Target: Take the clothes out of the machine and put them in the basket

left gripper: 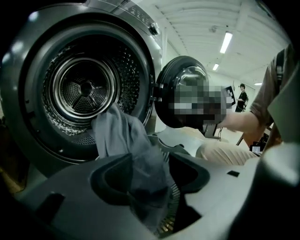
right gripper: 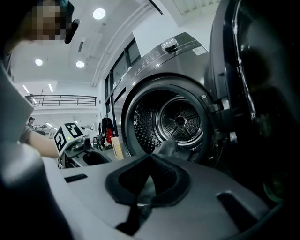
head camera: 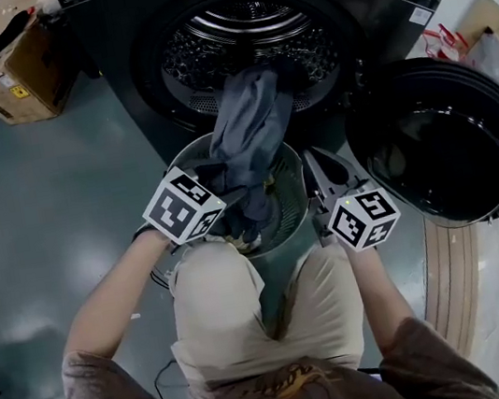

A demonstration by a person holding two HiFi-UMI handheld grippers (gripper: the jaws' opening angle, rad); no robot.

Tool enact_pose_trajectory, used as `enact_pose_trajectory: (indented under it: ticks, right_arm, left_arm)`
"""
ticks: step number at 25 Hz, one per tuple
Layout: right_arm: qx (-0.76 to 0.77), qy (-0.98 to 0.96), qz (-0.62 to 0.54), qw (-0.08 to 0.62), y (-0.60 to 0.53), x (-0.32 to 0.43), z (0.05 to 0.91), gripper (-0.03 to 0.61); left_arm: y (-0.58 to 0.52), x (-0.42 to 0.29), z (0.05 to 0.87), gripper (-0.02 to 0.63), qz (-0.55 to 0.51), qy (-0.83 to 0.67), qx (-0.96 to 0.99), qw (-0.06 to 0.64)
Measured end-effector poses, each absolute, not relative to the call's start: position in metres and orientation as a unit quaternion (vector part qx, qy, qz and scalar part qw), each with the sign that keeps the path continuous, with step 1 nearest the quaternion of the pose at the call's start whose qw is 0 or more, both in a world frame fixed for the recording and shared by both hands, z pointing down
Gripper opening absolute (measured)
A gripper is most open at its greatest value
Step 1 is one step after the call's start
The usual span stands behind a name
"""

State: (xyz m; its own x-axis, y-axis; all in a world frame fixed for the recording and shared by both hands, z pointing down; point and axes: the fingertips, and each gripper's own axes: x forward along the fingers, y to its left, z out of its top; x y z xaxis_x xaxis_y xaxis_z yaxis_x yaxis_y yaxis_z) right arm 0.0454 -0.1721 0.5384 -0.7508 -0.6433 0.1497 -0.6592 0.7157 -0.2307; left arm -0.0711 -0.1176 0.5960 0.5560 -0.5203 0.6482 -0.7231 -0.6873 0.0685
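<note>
We see the left gripper (left gripper: 149, 168) spread around the grey garment (left gripper: 123, 136) over the basket (head camera: 293, 198); right gripper (right gripper: 150, 158) at 3 o'clock, pressed together.

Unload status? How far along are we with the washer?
Done: door open, and the drum shows no other clothes. In hand: one grey garment hangs from the drum lip into the basket, passing between the left gripper's open fingers, not pinched. Left: get its upper end out of the drum and into the basket. The right gripper is shut, beside the basket.
</note>
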Motion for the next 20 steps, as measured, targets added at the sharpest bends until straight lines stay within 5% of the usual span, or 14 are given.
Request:
enact_pose_trajectory:
  ticks: [2,20]
  right_arm:
    - [0.358,-0.923,0.136,0.027,-0.175,0.05,0.538,-0.003]
    - [0.391,-0.91,0.138,0.023,-0.179,0.069,0.535,-0.002]
  left_arm:
    - [-0.123,-0.071,0.588,0.336,0.29,-0.364,0.87,0.162]
    - [-0.341,-0.074,0.589,0.504,0.211,-0.466,0.844,0.16]
